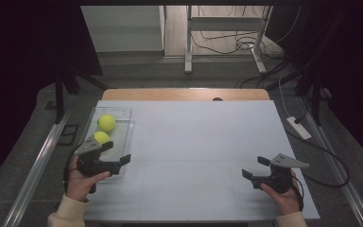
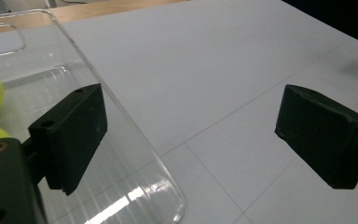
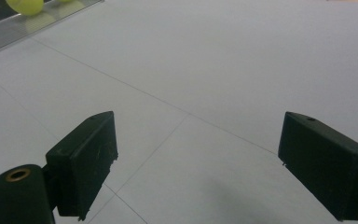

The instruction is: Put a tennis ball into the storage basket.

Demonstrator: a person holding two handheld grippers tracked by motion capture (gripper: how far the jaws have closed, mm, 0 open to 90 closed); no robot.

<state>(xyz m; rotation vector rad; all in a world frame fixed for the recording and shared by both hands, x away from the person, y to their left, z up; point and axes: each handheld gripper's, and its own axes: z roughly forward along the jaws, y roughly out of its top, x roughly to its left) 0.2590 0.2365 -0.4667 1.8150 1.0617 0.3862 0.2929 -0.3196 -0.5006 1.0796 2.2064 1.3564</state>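
Left hand [image 1: 79, 182]: nearest the camera at the table's near-left edge, wrapped round the left gripper's handle.
Left gripper [image 1: 116, 152]: jaws spread wide with nothing between them; one jaw hangs over the near end of the clear tray, the other over the bare table.
Clear tray [image 1: 123, 137]: on the table's left side, lengthwise away from the person.
Tennis balls: two in the tray, one [image 1: 101, 137] just beyond the left gripper, the other [image 1: 106, 122] farther back.
Table [image 1: 194, 142]: pale grey top.
Right gripper [image 1: 255, 167]: near-right of the table, well apart from the tray, jaws spread and empty, held by the right hand [image 1: 283, 194].
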